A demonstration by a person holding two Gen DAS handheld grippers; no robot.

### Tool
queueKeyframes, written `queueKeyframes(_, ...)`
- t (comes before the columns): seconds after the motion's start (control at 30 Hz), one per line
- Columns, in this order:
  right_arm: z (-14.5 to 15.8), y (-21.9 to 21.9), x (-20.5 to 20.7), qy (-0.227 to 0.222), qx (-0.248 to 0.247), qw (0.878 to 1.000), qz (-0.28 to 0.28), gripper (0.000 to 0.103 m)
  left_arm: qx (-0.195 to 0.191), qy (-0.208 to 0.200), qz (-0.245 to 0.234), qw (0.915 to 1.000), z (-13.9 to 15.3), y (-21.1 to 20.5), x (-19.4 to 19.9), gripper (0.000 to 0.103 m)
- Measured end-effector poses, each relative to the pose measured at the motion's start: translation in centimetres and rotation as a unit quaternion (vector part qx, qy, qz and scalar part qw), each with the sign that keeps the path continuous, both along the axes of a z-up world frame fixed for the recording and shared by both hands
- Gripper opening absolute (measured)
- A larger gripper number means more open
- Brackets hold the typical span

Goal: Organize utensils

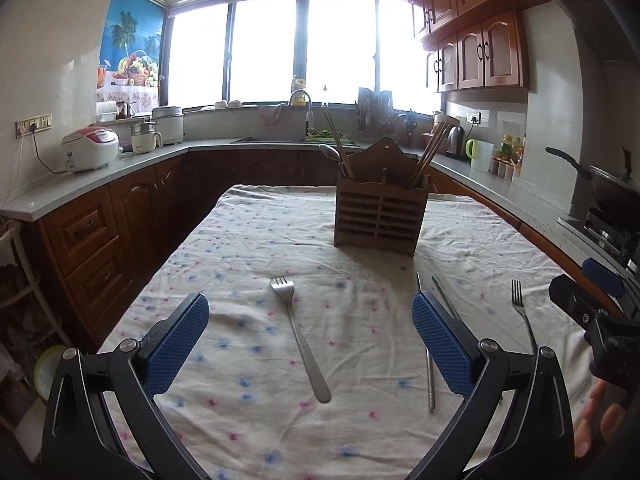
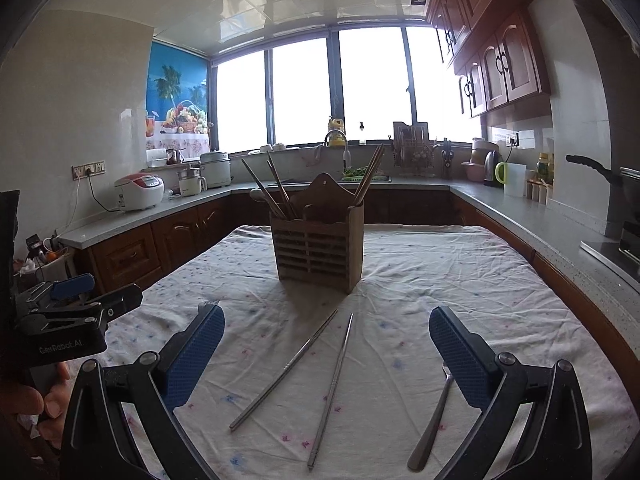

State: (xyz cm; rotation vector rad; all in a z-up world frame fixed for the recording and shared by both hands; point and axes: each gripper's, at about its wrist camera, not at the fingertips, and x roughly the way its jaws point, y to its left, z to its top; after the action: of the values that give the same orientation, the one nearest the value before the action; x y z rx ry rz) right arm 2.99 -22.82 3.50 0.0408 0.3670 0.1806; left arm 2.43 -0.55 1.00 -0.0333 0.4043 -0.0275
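Both grippers, left [image 1: 310, 342] and right [image 2: 326, 354], gape empty; centre the left on the near steel fork [image 1: 300, 336], then drop it in the slatted wooden holder [image 1: 380, 216]

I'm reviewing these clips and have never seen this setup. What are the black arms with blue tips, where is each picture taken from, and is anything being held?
No robot here: a person holds a two-finger gripper in each hand, each carrying a fisheye camera looking along its blue-padded fingers. One picture comes from the left gripper, the other from the right gripper. Both stand open and hold nothing. On the flowered tablecloth lie a fork between the left gripper's fingers, two metal chopsticks between the right's, and a second fork further right. Behind stands a wooden utensil holder with wooden chopsticks and a spoon inside.
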Motion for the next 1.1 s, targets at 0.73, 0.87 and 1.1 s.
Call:
queueKeyframes(0.73,-1.1,-2.2,-2.5,-0.023,0.009,1.0,-0.01,0.103,0.029,-0.018,0.02,0.9992,-1.1,-0.7,-1.4,0.103)
queueKeyframes(0.87,-1.1,-2.2,-2.8,-0.031,0.01,0.999,-0.009,0.103,0.029,-0.016,0.02,0.9993,-1.2,-0.7,-1.4,0.103)
queueKeyframes(1.1,-1.3,-1.9,-2.8,-0.032,0.01,0.999,-0.007,0.103,0.034,-0.019,0.024,0.999,-1.2,-0.8,-1.5,0.103)
